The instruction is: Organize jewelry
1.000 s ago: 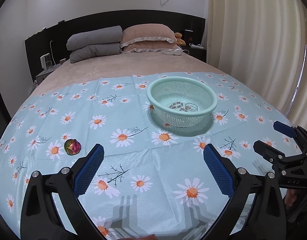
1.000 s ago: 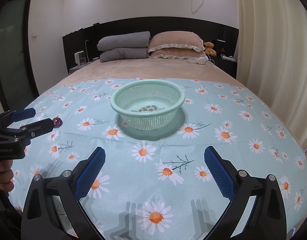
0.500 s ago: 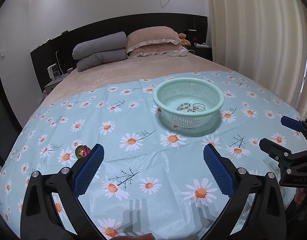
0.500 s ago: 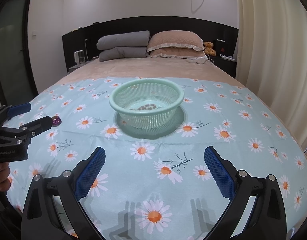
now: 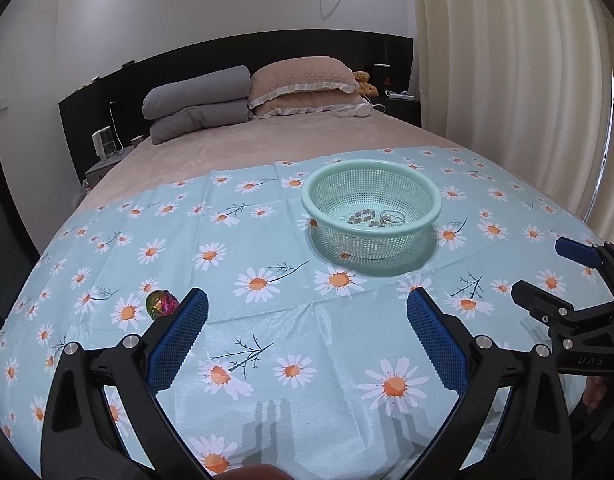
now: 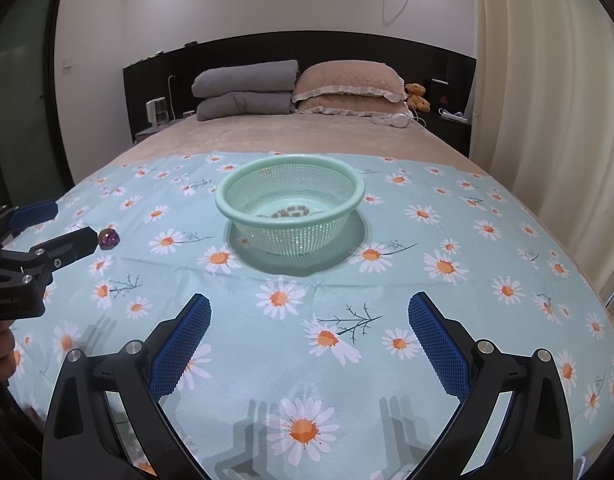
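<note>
Lying on the daisy-print cloth (image 5: 267,344), an iridescent bead-like jewel (image 5: 161,304) sits at about ten o'clock from the left gripper (image 5: 307,322), just outside its left finger (image 5: 179,340) and close beside the tip, not between the pads. In the right wrist view the same jewel (image 6: 108,239) shows just past the left gripper's nearer fingertip; whether they touch cannot be told. Both grippers are spread wide and hold nothing. At about one o'clock from the left gripper stands a mint-green mesh basket (image 5: 319,204), with a beaded bracelet (image 5: 363,217) and a thin ring-shaped piece (image 5: 393,218) on its floor. For the right gripper (image 6: 309,320) the basket is at twelve o'clock. Pillows (image 5: 299,84) lie far beyond.
</note>
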Tool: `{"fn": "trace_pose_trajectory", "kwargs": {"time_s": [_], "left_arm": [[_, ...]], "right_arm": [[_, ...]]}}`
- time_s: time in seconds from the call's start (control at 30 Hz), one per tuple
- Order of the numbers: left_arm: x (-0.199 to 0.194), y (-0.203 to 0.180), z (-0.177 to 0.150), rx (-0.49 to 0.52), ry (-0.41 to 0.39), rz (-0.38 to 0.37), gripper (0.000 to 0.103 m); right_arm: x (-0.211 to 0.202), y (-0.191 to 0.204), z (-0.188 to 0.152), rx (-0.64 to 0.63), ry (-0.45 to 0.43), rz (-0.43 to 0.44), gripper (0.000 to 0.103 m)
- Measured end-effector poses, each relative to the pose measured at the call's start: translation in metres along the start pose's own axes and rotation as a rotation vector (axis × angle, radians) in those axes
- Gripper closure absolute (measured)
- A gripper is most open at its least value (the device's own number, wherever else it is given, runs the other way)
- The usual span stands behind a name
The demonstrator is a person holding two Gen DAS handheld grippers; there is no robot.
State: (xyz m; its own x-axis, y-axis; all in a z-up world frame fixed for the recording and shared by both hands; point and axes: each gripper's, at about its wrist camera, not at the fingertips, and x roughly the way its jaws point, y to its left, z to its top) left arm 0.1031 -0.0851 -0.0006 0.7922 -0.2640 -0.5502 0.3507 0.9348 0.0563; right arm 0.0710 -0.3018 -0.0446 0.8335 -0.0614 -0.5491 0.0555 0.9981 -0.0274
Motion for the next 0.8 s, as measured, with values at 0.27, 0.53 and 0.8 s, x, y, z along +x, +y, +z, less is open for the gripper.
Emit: {"fn": "trace_pose_trajectory", "kwargs": {"time_s": [0.27, 0.53, 0.8], "left_arm": [[-0.007, -0.015, -0.002, 0.057, -0.059, 0.035, 0.005], [-0.006, -0.014, -0.001, 0.038, -0.042, 0.018, 0.005], [-0.007, -0.010, 0.001, 0.017, -0.031, 0.002, 0.005]], "right_arm": [[-0.001, -0.001, 0.000, 0.005, 0.000, 0.000, 0.008], [-0.002, -0.002, 0.000, 0.003, -0.001, 0.001, 0.008], [-0.003, -0.001, 0.002, -0.001, -0.004, 0.000, 0.008]]}}
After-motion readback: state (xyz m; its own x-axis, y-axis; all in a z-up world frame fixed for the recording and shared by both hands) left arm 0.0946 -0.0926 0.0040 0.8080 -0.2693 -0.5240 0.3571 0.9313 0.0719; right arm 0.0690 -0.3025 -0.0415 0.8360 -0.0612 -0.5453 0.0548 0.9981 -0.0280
